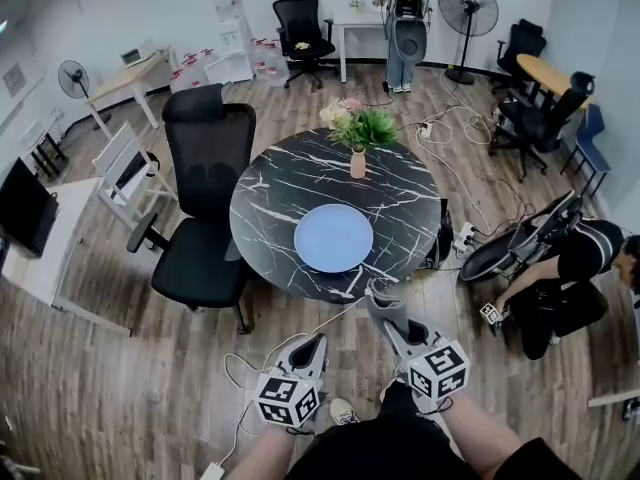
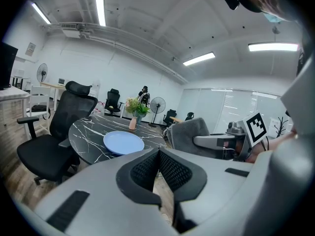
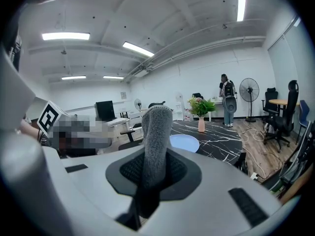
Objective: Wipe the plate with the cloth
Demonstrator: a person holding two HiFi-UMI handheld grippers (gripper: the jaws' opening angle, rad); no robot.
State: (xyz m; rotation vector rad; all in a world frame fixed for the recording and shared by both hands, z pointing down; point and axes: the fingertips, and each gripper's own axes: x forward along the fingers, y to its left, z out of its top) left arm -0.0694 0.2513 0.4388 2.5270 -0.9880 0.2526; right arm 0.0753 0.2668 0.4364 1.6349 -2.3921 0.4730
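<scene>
A light blue plate [image 1: 333, 238] lies on the near half of a round black marble table [image 1: 400, 203]. Both grippers are held short of the table's near edge. My right gripper [image 1: 385, 306] is shut on a grey cloth [image 1: 381, 291], which stands up between its jaws in the right gripper view as the cloth [image 3: 156, 132], with the plate [image 3: 187, 142] just behind it. My left gripper [image 1: 317, 342] is lower and to the left, and its jaws in the left gripper view [image 2: 158, 154] meet with nothing between them. That view also shows the plate [image 2: 123, 142] and the cloth [image 2: 189, 134].
A pink vase with flowers [image 1: 357, 158] stands on the table beyond the plate. A black office chair [image 1: 205, 168] is against the table's left side. A person crouches at the right [image 1: 570, 268] beside a wheel [image 1: 515, 246], with cables on the floor [image 1: 450, 158].
</scene>
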